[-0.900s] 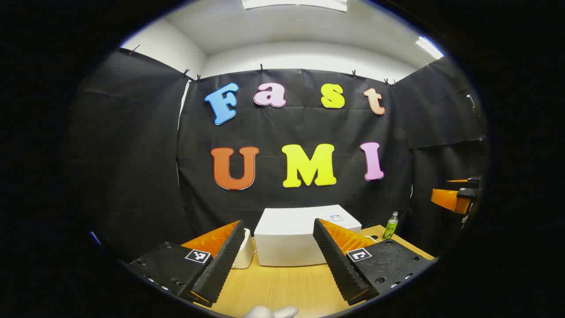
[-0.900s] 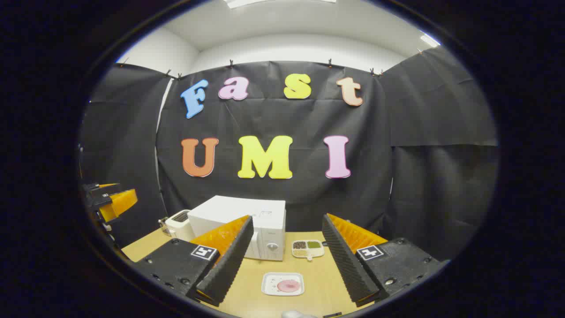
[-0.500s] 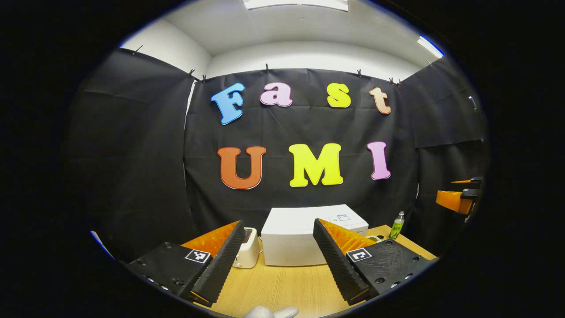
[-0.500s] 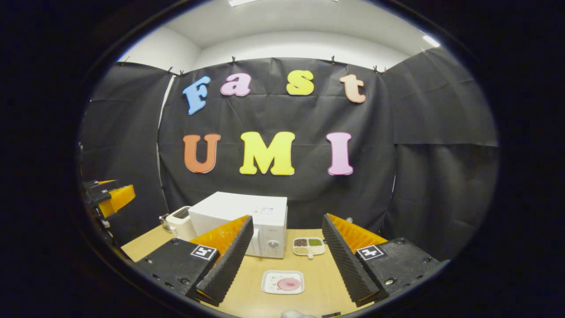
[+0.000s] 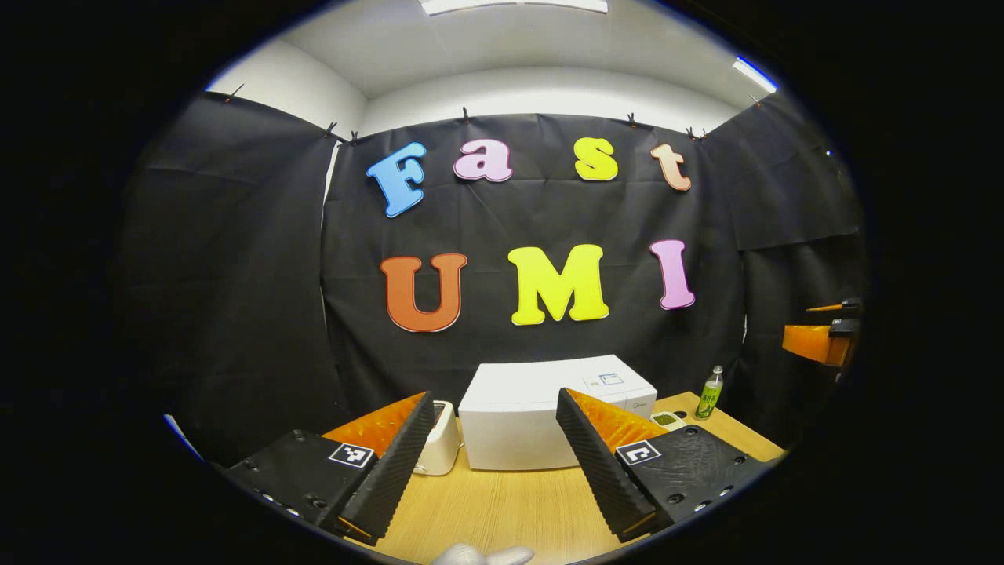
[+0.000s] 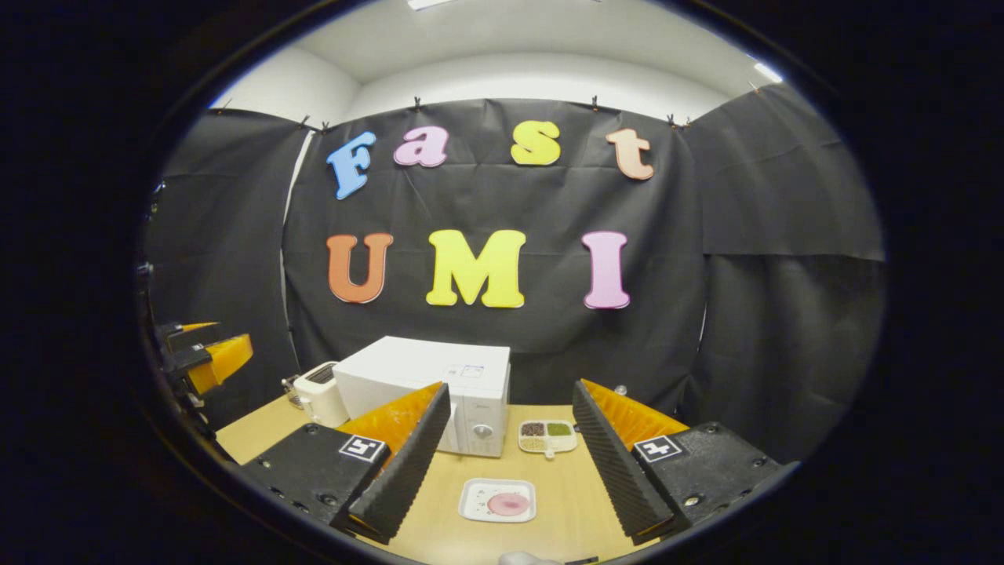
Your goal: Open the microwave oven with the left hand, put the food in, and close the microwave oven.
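Note:
A white microwave oven point(image 5: 541, 420) point(image 6: 439, 384) stands at the back of the wooden table with its door shut. In front of it lies a white tray point(image 6: 497, 501) with a round pink piece of food point(image 6: 508, 504) on it. My left gripper point(image 5: 496, 471) is open and holds nothing; it hangs well short of the microwave. My right gripper point(image 6: 510, 463) is open too, above the tray, with nothing between its fingers. Off at the left edge of the right gripper view is the left gripper point(image 6: 205, 357). The right gripper point(image 5: 820, 337) appears far right in the left gripper view.
A white toaster point(image 5: 438, 443) point(image 6: 320, 392) stands left of the microwave. A divided dish of grains point(image 6: 547, 436) lies to its right. A green bottle point(image 5: 711, 392) stands at the table's back right corner. The wooden table point(image 5: 502, 510) has bare room in front of the microwave.
Both views have tipped down a little, so the microwave and the tray sit slightly higher in frame. Both grippers stay open.

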A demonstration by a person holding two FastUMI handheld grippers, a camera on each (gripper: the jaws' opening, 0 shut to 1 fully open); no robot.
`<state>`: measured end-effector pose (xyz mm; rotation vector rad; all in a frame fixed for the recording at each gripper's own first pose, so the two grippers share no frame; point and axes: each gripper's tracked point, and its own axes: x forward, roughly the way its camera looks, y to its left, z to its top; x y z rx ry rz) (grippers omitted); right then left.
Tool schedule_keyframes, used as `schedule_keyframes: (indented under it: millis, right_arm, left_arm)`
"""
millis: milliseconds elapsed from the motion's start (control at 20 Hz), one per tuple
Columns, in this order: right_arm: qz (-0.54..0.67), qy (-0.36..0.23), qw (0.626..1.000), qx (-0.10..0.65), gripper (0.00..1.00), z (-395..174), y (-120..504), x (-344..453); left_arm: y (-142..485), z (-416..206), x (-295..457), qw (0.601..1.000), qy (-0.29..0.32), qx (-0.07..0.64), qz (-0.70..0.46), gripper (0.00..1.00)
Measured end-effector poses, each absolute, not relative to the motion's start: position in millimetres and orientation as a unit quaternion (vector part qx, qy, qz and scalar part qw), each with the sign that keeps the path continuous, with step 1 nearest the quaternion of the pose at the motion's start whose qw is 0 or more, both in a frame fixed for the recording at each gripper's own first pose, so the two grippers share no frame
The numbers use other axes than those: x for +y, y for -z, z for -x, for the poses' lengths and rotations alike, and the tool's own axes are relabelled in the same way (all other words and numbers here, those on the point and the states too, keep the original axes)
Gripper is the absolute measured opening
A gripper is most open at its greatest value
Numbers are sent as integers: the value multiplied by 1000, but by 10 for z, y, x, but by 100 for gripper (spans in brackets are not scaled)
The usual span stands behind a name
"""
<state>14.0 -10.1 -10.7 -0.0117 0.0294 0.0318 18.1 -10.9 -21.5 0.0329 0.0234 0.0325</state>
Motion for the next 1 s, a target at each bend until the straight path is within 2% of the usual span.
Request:
schedule_keyframes:
  millis: [50, 150, 200, 250, 300, 400, 450, 500, 550, 600, 650, 700, 750, 800, 850, 900, 950, 1000]
  right_arm:
    - [3, -19, 1000, 15, 94, -167, 104, -123]
    - [-1, -20, 1000, 18, 94, -209, 122, -183]
    - [-2, -19, 1000, 17, 100, -227, 123, -215]
    - [-2, -19, 1000, 16, 100, -240, 117, -247]
    - [-3, -20, 1000, 15, 94, -257, 123, -265]
    - [-5, -21, 1000, 17, 94, -274, 140, -325]
    - [-5, -20, 1000, 17, 100, -287, 142, -363]
    - [-4, -17, 1000, 20, 94, -297, 161, -415]
    - [-3, -16, 1000, 23, 94, -306, 183, -459]
    - [-3, -14, 1000, 27, 100, -312, 193, -492]
    - [-1, -13, 999, 31, 94, -316, 204, -542]
    - [0, -14, 999, 32, 94, -328, 213, -588]
    - [2, -13, 999, 36, 100, -339, 222, -638]
    - [5, -12, 999, 40, 100, -343, 242, -697]
    - [9, -8, 999, 46, 94, -352, 258, -753]
    - [12, -5, 999, 49, 100, -355, 278, -804]
    - [15, -2, 998, 54, 100, -357, 297, -855]
    - [18, 2, 998, 60, 94, -364, 328, -898]
  left_arm:
    - [240, -211, -145, 1000, -15, 14, -18, 96]
    - [305, -271, -239, 1000, -11, 19, -20, 96]
    - [325, -299, -294, 1000, -8, 20, -21, 96]
    - [344, -331, -343, 1000, -6, 19, -22, 96]
    - [381, -370, -386, 999, -3, 21, -25, 96]
    - [488, -476, -520, 1000, 5, 22, -20, 96]
    - [554, -540, -611, 1000, 12, 23, -17, 96]
    - [643, -609, -705, 999, 18, 26, -16, 96]
    - [746, -690, -802, 999, 26, 29, -16, 96]
    - [863, -762, -914, 999, 32, 32, -15, 96]
    - [973, -848, -1024, 998, 40, 35, -15, 96]
    - [1097, -932, -1132, 998, 47, 36, -14, 96]
    - [1199, -1015, -1252, 998, 55, 35, -12, 96]
    - [1296, -1095, -1384, 997, 63, 36, -11, 96]
    - [1420, -1182, -1512, 997, 71, 40, -11, 96]
    - [1551, -1271, -1623, 996, 76, 47, -9, 96]
    - [1676, -1385, -1735, 995, 81, 53, -8, 96]
    - [1807, -1512, -1829, 995, 82, 61, -8, 96]
